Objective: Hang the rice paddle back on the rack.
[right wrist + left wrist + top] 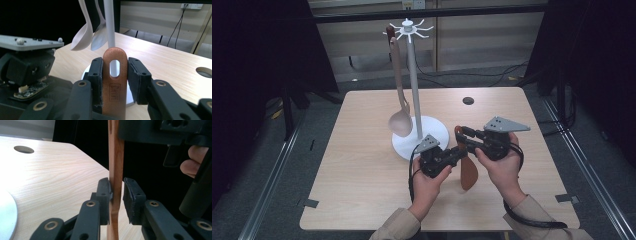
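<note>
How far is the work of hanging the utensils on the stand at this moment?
Done: a pale ladle hangs from the white stand. In hand: the right gripper clamps the brown wooden utensil near its hanging hole; the left gripper sits around its handle, one pad touching. Left: hook that hole onto the stand.

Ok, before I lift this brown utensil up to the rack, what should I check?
1. Right gripper shut on the brown utensil at its holed end: ok.
2. Both left gripper fingers pressing the handle: cannot tell; one touches, and the other may be just off.
3. Hanging hole open right through: ok.
4. Free hooks on the rack: ok.
5. Pale spoon hanging apart from both grippers: ok.
</note>
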A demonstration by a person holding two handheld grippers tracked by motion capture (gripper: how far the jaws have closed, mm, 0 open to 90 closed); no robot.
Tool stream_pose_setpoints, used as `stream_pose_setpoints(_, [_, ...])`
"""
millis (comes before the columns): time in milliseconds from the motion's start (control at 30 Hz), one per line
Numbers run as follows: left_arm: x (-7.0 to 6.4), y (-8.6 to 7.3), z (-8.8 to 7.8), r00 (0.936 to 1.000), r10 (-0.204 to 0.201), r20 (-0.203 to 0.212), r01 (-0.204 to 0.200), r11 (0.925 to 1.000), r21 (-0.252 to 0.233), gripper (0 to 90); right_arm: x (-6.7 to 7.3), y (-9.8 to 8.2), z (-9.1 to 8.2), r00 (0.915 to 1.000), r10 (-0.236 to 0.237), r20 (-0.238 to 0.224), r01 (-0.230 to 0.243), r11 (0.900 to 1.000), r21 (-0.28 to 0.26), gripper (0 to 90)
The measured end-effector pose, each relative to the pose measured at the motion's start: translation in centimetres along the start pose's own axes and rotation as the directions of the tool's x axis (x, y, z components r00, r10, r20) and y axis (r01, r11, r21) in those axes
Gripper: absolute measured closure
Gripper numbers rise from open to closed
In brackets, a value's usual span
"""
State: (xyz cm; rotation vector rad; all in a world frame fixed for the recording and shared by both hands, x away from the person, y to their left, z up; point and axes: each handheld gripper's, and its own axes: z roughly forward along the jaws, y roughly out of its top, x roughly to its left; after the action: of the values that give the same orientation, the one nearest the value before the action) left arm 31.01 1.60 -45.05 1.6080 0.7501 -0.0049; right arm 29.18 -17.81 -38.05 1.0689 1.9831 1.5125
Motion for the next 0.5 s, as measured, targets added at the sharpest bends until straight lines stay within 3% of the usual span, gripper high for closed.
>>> stream_pose_setpoints(200, [-0.01,0.19,-0.01,0.9999,0.010,-0.007,-0.010,0.9999,-0.004,80.3,-0.22,0.08,-0.21,0.9999,0.015,0.002,-0.015,1.000,-0.011,66.7])
stream_pose_setpoints(333, [-0.07,0.64,-0.11,0.9996,0.016,0.024,-0.016,0.9998,-0.007,82.8,-0.21,0.19,-0.32,0.9996,0.027,0.008,-0.026,0.999,-0.027,66.8])
stream_pose_setpoints(500, [-0.04,0.90,-0.24,0.9993,0.016,0.033,-0.016,0.9999,-0.002,83.0,-0.28,0.32,-0.48,0.9990,0.044,0.001,-0.044,0.998,-0.045,66.8])
